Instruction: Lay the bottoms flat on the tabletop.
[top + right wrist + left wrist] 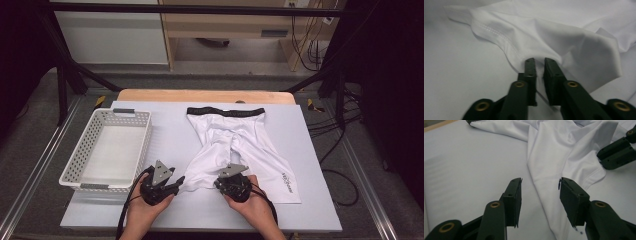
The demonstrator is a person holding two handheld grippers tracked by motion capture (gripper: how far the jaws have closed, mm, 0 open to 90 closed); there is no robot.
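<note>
I see the white shorts (235,145) spread on the worktop (310,200), just right of the white basket (107,150), black waistband at the far side. My right hand-held gripper (539,60) is pinched tight on the hem of the leg lying nearest the basket. My left hand-held gripper (540,181) sits between basket and shorts, jaws about half apart over that leg's edge, gripping nothing.

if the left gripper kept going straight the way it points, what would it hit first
Most likely the white shorts: the left gripper stands open with the near leg's edge already between its jaws, though depth is hard to judge.
</note>
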